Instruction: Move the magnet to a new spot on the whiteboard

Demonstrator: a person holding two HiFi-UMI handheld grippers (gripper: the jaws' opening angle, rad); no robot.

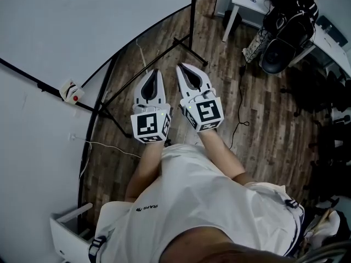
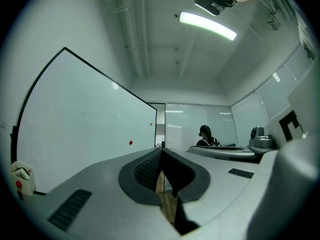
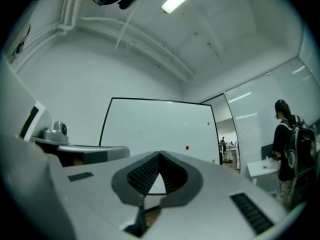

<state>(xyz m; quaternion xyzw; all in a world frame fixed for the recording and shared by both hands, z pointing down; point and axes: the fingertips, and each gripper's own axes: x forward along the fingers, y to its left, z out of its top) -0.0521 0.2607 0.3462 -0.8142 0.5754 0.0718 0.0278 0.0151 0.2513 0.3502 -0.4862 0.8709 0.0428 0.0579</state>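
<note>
The whiteboard [image 1: 60, 32] stands at the left on a black stand, some way from both grippers. In the left gripper view the whiteboard [image 2: 85, 129] carries a small red magnet [image 2: 131, 143] and an orange one [image 2: 151, 124]. The right gripper view shows the whiteboard [image 3: 150, 126] with a red magnet [image 3: 187, 147], an orange magnet [image 3: 208, 123] and a green one [image 3: 213, 160]. My left gripper [image 1: 156, 72] [image 2: 161, 151] and right gripper [image 1: 180, 67] [image 3: 160, 155] are held side by side over the wooden floor. Both are shut, tips touching, with nothing between them.
A white holder with a red spot [image 1: 72, 91] [image 2: 21, 176] sits on the board's tray. The stand's black legs [image 1: 189, 47] cross the floor ahead. A white table [image 1: 244, 1] and black bags [image 1: 285, 21] lie at the upper right. A person with a backpack [image 3: 287, 146] stands at the right.
</note>
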